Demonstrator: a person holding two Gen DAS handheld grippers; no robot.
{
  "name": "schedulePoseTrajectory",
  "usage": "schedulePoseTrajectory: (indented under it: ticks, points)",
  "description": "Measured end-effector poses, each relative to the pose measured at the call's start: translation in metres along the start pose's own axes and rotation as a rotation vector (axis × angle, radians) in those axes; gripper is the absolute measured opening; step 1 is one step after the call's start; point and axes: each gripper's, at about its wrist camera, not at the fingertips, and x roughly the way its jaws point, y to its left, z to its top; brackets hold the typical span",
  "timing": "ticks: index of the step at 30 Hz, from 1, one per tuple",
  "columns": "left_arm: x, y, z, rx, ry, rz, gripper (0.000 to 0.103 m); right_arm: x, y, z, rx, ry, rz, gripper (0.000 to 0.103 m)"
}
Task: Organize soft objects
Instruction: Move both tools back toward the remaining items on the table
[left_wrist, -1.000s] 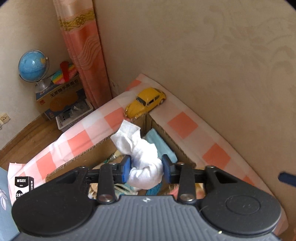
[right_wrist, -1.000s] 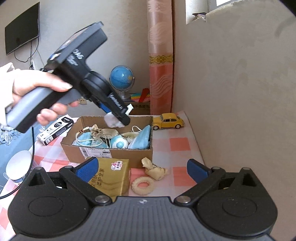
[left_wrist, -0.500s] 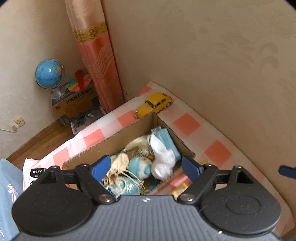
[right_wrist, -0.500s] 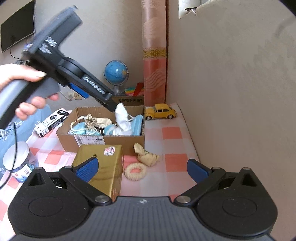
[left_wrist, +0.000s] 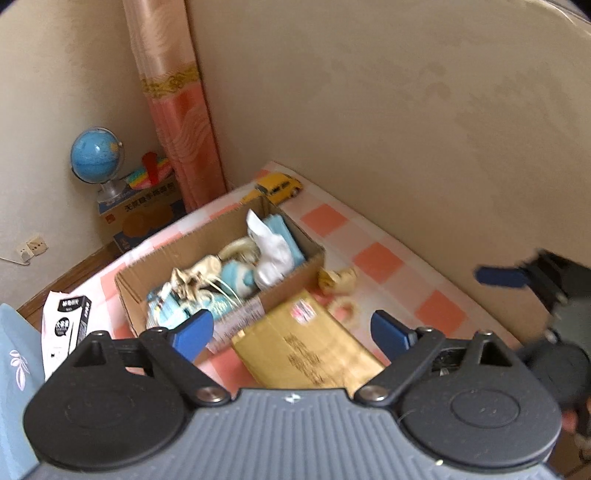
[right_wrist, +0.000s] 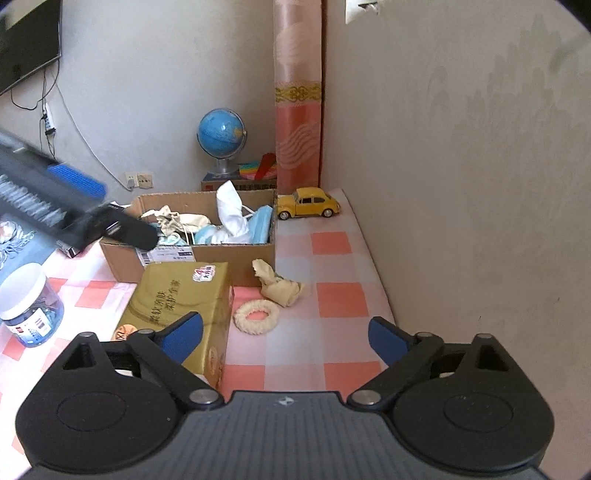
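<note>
An open cardboard box (left_wrist: 177, 243) (right_wrist: 240, 258) on the checked cloth holds masks, pouches and a white cloth (left_wrist: 275, 247) (right_wrist: 229, 210) that stands up at its right end. My left gripper (left_wrist: 291, 332) is pulled back above the box's near side, its jaws opening with nothing between them. In front of the box lie a crumpled beige cloth (right_wrist: 280, 286) (left_wrist: 338, 280) and a cream fabric ring (right_wrist: 256, 317) (left_wrist: 341, 306). My right gripper (right_wrist: 284, 336) hovers short of the ring, jaws closing slightly on nothing.
A gold tissue pack (right_wrist: 177, 302) lies against the box front. A yellow toy car (right_wrist: 308, 201) is parked by the wall corner. A lidded jar (right_wrist: 27, 302) stands at the left and a black-and-white carton (left_wrist: 66, 325) beside the box. The wall runs along the right.
My left gripper let go of the white cloth, which now rests in the box, and drew back with its jaws wide. The right gripper's jaws narrowed a little.
</note>
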Motion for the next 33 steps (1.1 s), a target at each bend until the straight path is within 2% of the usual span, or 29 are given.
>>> schedulePoseTrajectory:
  ticks: [11, 13, 18, 23, 29, 33]
  points:
    - [-0.012, -0.013, -0.029, 0.103, -0.002, -0.008, 0.092, 0.043, -0.014, 0.011, 0.055, 0.068, 0.032, 0.081]
    - [-0.011, -0.014, -0.033, 0.111, 0.003, -0.009, 0.092, 0.057, -0.014, 0.015, 0.054, 0.089, 0.026, 0.074]
    - [-0.006, -0.009, -0.038, 0.110, 0.015, -0.019, 0.092, 0.094, -0.010, 0.021, 0.038, 0.165, 0.023, 0.066]
    - [-0.001, -0.006, -0.041, 0.111, 0.024, -0.030, 0.092, 0.121, -0.005, 0.021, 0.014, 0.219, 0.019, 0.066]
    - [0.003, 0.000, -0.042, 0.096, 0.025, -0.035, 0.092, 0.129, -0.005, 0.022, -0.001, 0.238, 0.008, 0.066]
    - [0.004, 0.002, -0.044, 0.092, 0.026, -0.038, 0.092, 0.125, -0.008, 0.020, -0.031, 0.250, -0.042, 0.066]
